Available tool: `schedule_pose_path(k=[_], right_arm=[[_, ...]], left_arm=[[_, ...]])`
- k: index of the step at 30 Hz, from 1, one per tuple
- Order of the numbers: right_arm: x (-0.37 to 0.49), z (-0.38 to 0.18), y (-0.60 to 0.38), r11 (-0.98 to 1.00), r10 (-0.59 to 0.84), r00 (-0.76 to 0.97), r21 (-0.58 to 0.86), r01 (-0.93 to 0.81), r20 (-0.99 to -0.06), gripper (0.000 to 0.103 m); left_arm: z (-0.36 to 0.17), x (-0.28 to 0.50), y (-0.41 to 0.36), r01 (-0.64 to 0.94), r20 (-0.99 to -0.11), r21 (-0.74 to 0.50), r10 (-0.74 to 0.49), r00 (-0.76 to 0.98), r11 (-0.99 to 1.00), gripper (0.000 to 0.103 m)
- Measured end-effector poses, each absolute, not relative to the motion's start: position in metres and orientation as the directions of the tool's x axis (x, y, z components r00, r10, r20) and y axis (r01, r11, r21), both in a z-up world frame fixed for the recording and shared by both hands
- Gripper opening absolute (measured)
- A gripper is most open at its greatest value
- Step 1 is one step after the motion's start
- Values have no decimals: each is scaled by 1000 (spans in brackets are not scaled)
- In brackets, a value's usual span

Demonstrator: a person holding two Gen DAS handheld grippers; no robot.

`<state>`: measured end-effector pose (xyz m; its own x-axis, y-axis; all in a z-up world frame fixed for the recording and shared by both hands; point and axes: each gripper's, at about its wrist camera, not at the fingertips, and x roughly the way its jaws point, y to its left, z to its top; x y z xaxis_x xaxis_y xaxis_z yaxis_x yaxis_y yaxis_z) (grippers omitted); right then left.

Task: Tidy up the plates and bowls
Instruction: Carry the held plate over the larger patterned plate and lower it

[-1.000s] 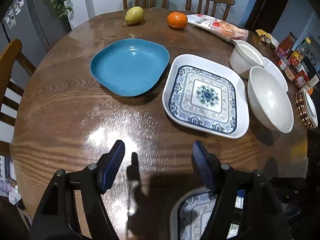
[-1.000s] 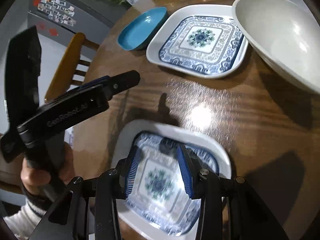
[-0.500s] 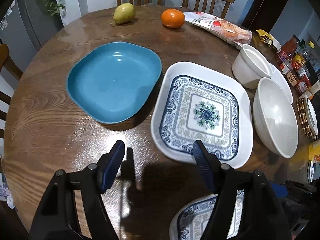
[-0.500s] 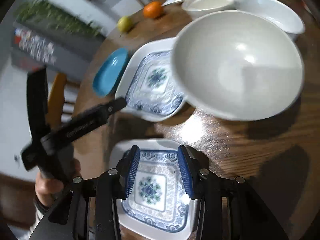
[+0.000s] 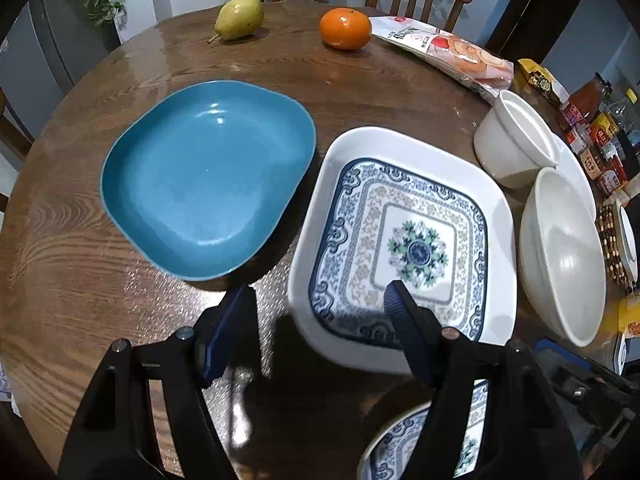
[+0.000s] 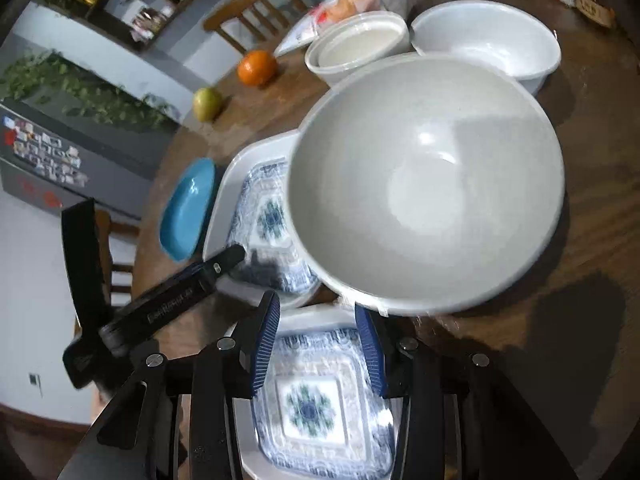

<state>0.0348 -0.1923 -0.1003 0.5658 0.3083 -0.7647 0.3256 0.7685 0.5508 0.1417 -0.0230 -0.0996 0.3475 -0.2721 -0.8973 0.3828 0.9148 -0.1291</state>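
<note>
Compared with a second earlier, left tool [image 5: 316, 312] carried forward from bare wood to the near edge of the large patterned plate [image 5: 404, 240], its right finger [image 5: 400, 312] now over the blue border, its left finger [image 5: 228, 320] over the bench [image 5: 60, 248] beside the rim; fingers spread wide as before, pinching nothing. Right tool [image 6: 318, 342] swung and rolled from facing the plates to facing the big white bowl [image 6: 424, 184]; gap unchanged, fingers moderately apart, nothing gripped, hovering over the small patterned plate [image 6: 308, 408] at the near edge of the bench.

All dishes empty. Blue plate [image 5: 208, 184] lay left of the large patterned plate, rims almost touching. Right of that plate sat the big white bowl, then a straight-sided white cup bowl [image 5: 516, 140] and another shallow white bowl [image 6: 488, 36] behind it. Pear [image 5: 240, 18], orange [image 5: 345, 28] and a snack packet [image 5: 444, 56] lay at the far side, jars [image 5: 592, 128] at the right edge.

Both tools pointed steeply down. Left tool seen from the right wrist as a black bar reaching over the large patterned plate's corner
</note>
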Motion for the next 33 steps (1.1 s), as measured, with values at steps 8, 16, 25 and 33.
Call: schedule_pose_path(k=[8, 16, 25, 33], right_arm=[[46, -110, -187, 781, 228, 559, 493, 384, -797, 40], [59, -109, -180, 816, 195, 545, 443, 371, -816, 36], [72, -109, -180, 822, 200, 532, 436, 366, -823, 26], [83, -108, -174, 836, 172, 530, 407, 367, -830, 26]], left_arm=[[-99, 151, -26, 388, -895, -118, -268, 357, 914, 39], [-98, 151, -5, 402, -886, -218, -353, 301, 889, 34], [-98, 166, -8, 427, -883, -221, -366, 294, 877, 34], [-100, 180, -26, 417, -896, -141, -295, 331, 898, 25]])
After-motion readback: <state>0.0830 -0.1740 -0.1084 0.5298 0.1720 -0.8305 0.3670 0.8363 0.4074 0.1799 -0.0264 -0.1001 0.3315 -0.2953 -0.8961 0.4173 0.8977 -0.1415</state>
